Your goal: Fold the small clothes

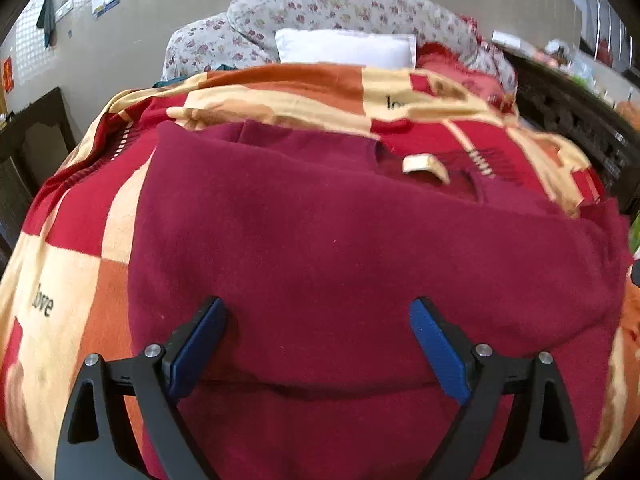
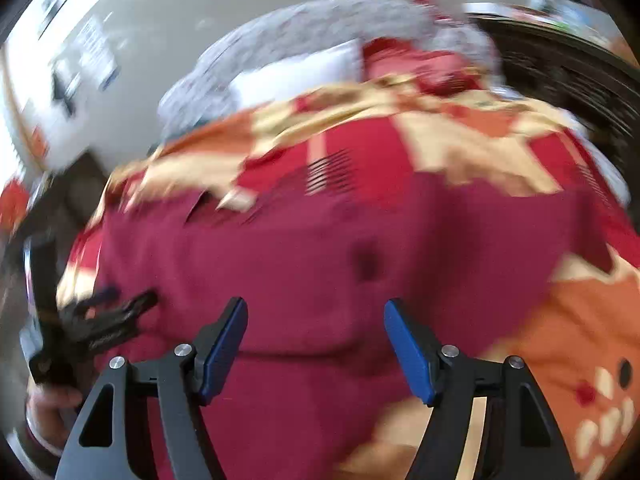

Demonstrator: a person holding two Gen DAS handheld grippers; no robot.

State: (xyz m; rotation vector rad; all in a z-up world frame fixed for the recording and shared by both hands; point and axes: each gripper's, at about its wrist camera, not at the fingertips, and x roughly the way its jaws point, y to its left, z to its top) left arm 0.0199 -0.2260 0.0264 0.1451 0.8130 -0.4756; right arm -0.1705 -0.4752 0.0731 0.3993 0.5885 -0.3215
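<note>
Both claws released over maroon garment (image 1: 340, 240).
Soft, limp knit: pinch your left claw (image 1: 316, 312) and right claw (image 2: 316, 312) on its near hem corners.

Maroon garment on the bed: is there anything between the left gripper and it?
Nothing visible does. The left gripper is open right above the maroon garment, which lies spread on the patterned blanket. Only a cream label lies at its neckline.

A garment (image 1: 340, 240) lies flat on a blanket (image 1: 72, 280) covering the bed. A label (image 1: 426, 166) sits at its far edge. Behind the blanket, a pillow (image 1: 346, 48) rests against a quilt (image 1: 320, 8) at the bed's head.
</note>
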